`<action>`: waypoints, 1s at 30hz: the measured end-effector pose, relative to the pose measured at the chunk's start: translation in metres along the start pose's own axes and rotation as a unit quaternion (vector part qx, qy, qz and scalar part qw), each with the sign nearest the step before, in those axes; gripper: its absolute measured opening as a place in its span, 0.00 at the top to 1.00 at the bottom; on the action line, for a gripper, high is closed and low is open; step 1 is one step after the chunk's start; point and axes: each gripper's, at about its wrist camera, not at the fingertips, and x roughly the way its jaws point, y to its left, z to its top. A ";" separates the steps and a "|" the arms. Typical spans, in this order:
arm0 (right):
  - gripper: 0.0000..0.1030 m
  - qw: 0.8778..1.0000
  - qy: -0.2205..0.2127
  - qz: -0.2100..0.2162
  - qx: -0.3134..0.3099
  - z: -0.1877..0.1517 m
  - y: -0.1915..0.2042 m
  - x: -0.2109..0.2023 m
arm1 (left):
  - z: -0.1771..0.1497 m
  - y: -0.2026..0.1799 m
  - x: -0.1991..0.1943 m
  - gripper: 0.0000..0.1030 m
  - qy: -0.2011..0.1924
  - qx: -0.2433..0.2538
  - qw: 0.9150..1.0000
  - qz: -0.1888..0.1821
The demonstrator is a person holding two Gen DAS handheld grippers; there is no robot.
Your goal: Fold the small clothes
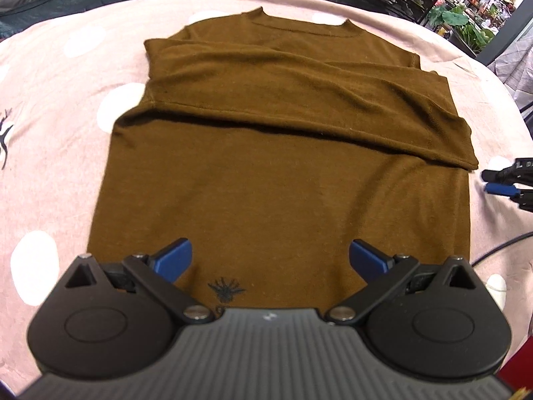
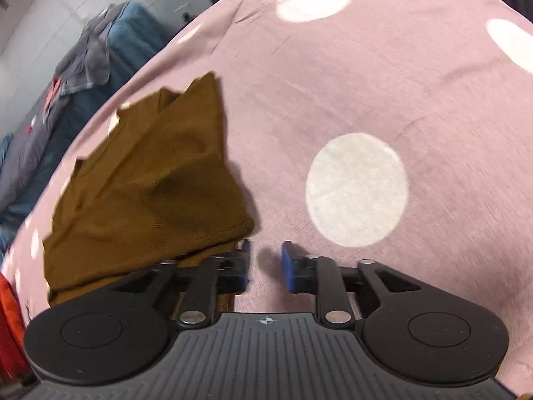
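A brown shirt lies flat on the pink dotted cloth, collar at the far side. Both sleeves are folded across its chest. A small black emblem shows near its near hem. My left gripper is open wide and empty, just above the near hem. My right gripper is open by a narrow gap and empty, over the bare cloth beside the shirt's edge. It also shows in the left wrist view, at the shirt's right side.
The pink cloth with white dots covers the whole work surface. Blue and grey bedding lies beyond its far edge. Dark shelving and plants stand at the far right. A black cable runs at the right.
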 end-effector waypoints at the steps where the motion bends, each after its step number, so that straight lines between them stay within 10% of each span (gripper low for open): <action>1: 0.58 1.000 -0.011 -0.007 -0.008 0.001 0.003 -0.005 | 0.000 0.002 -0.001 0.00 -0.003 -0.003 1.000 0.004; 9: 0.48 0.988 -0.032 0.069 -0.133 0.014 0.066 -0.009 | 0.031 0.045 -0.016 0.00 -0.074 -0.072 0.994 0.040; 15: 0.48 0.983 0.012 0.104 -0.151 -0.009 0.092 0.006 | 0.114 0.114 0.001 0.22 -0.102 -0.190 0.976 -0.026; 23: 0.41 0.985 0.036 0.092 -0.142 -0.024 0.078 -0.007 | 0.188 0.168 0.087 0.38 -0.060 -0.297 0.952 -0.050; 30: 0.37 0.991 0.057 0.056 -0.111 -0.026 0.047 -0.002 | 0.207 0.140 0.110 0.95 -0.053 -0.220 0.973 -0.047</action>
